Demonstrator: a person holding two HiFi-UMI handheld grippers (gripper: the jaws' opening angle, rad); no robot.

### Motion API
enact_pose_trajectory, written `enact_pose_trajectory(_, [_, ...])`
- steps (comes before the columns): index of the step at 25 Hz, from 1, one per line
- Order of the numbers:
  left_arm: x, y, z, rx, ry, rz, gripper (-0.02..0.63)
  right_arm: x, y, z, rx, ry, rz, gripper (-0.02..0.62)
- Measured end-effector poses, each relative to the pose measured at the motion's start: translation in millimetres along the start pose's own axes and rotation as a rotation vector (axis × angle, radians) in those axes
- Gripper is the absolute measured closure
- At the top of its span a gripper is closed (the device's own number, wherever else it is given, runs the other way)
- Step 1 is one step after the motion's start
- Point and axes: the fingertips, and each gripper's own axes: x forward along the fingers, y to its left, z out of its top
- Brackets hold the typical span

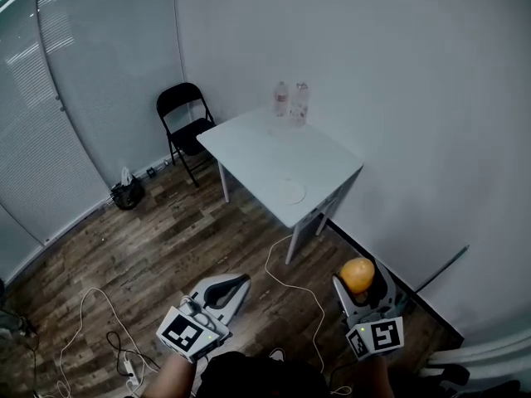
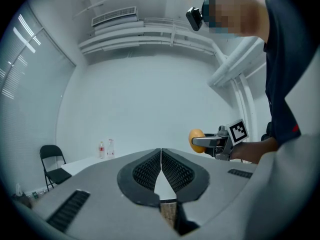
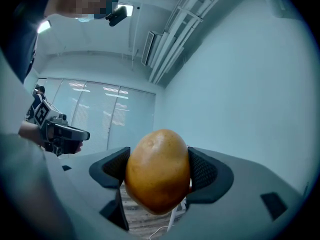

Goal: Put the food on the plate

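Head view shows me standing on the wooden floor (image 1: 158,247), well apart from the white bench (image 1: 249,143) that stands against the wall. A pale plate (image 1: 292,192) lies near the bench's front edge, and two bottles (image 1: 292,102) stand at its far side. A black folding chair (image 1: 184,121) sits just beside the bench, and a white cable (image 1: 292,284) trails over the floor between us. My left tongs (image 1: 232,287) and right tongs (image 1: 358,283) are both low in the picture, near my body, and the food (image 1: 357,273), a rounded yellow-orange piece, sits in the right tongs. Left gripper view shows my left tongs pressed together with nothing between them; beyond them I see the bench, the bottles, the chair and my right tongs carrying the food off to the side. Right gripper view shows my right tongs clamped on the food, an oval, yellow-brown, potato-like piece gripped on both sides by the dark ribbed pads, with wooden floor under it.
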Motion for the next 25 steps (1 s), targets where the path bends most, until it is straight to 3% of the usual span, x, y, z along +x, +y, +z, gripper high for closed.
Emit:
enact_pose_trajectory(6, [53.0,9.7,-12.9,-0.016,0.039,-0.008,0.583,16.5,-50.3,-23.0,0.033,0.012,-0.025,0.222])
enact_pose_trajectory(13, [93.5,43.1,-26.2,-0.034,0.036,-0.041,0.583,48.0,-72.7,-47.9,0.038,0.041,-0.059,0.222])
enact_pose_trajectory(19, [134.2,110.5,-35.0,-0.04,0.011,-0.089,0.583,111.9,-79.9,-47.1,-0.002,0.046,-0.085,0.222])
enact_pose_trajectory(25, [163.2,210.5,-35.3,-0.054,0.025,-0.102,0.583,213.5,-76.6,-51.2,-0.02,0.067,-0.1,0.223])
